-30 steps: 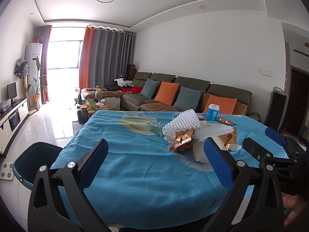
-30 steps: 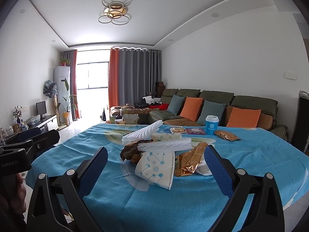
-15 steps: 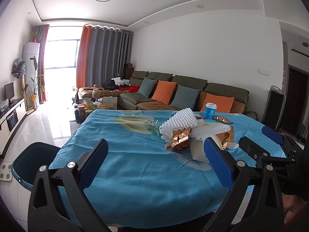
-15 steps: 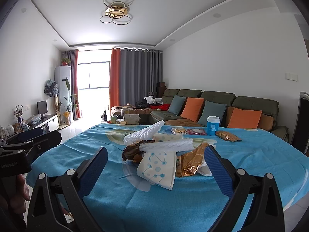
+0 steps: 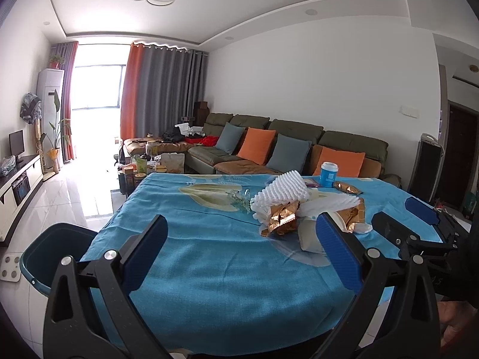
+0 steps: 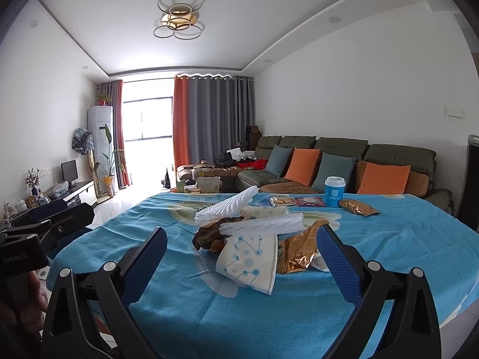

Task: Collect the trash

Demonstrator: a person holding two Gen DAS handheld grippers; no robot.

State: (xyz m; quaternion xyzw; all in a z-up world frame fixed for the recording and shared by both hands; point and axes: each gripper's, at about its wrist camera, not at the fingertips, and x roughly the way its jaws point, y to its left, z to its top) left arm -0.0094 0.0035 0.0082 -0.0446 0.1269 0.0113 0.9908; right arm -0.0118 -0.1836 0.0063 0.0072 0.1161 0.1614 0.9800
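Observation:
A pile of trash lies mid-table on the blue cloth: white foam nets [image 5: 281, 190] [image 6: 260, 224], gold wrappers [image 5: 280, 220] [image 6: 298, 249] and a flattened white paper cup with blue dots [image 6: 248, 260]. My left gripper [image 5: 239, 248] is open and empty, held over the table's near left part, short of the pile. My right gripper [image 6: 242, 257] is open and empty, facing the pile from the near edge, with the paper cup between its fingers' line of sight. A dark teal bin [image 5: 51, 251] stands on the floor left of the table.
A blue paper cup [image 6: 334, 191], a gold snack bag [image 6: 357, 208], a pink packet [image 6: 310, 202] and a biscuit pack [image 6: 281, 200] lie at the table's far side. A sofa with cushions [image 6: 329, 161] stands behind. The round table [image 5: 209, 254] has a blue cloth.
Both grippers shifted slightly; the left view tilted up and the pile sits a little farther right and lower in it. Both stay open and empty.

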